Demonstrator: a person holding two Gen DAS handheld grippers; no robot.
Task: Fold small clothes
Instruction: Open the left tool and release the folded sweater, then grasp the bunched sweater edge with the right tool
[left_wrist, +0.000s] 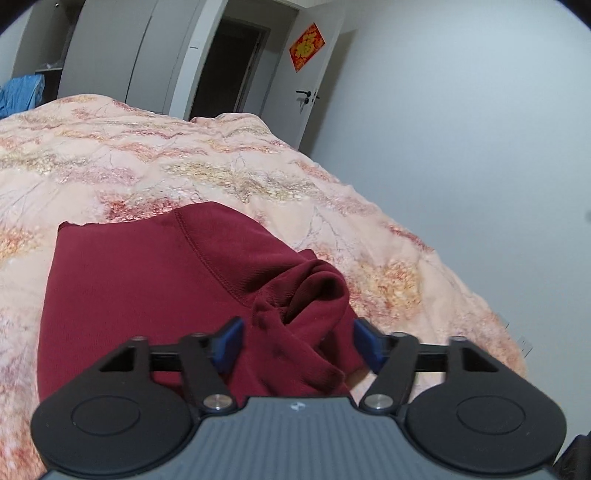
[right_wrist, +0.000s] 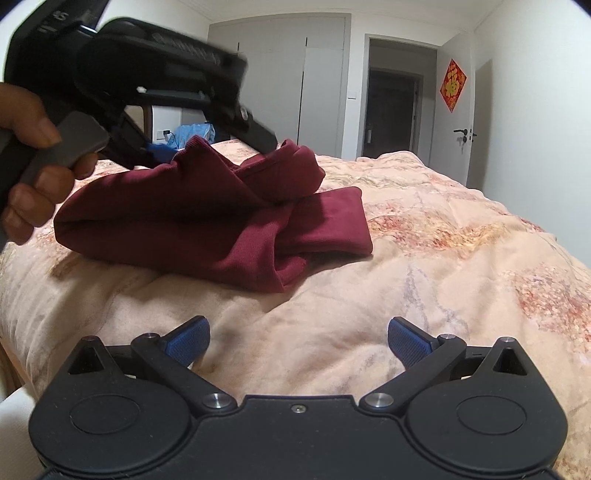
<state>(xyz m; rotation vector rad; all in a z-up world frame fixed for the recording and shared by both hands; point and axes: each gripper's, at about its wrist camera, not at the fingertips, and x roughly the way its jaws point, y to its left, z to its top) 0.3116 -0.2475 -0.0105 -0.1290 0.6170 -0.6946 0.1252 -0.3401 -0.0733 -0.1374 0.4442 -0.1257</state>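
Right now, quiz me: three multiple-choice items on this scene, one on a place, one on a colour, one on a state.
1. Where does the garment lie?
A. On the bed
B. On the floor
C. In the wardrobe

2. What colour is the garment?
A. Blue
B. Dark red
C. White

3. How does the right gripper stand?
A. Shut on the garment
B. Shut on the bedcover
C. Open, holding nothing

Answers:
1 A, the garment rests on the patterned cover of the bed.
2 B, the fabric is dark red in both views.
3 C, its blue pads stand wide apart above bare cover, short of the garment, while the left gripper has bunched garment fabric between its own pads.
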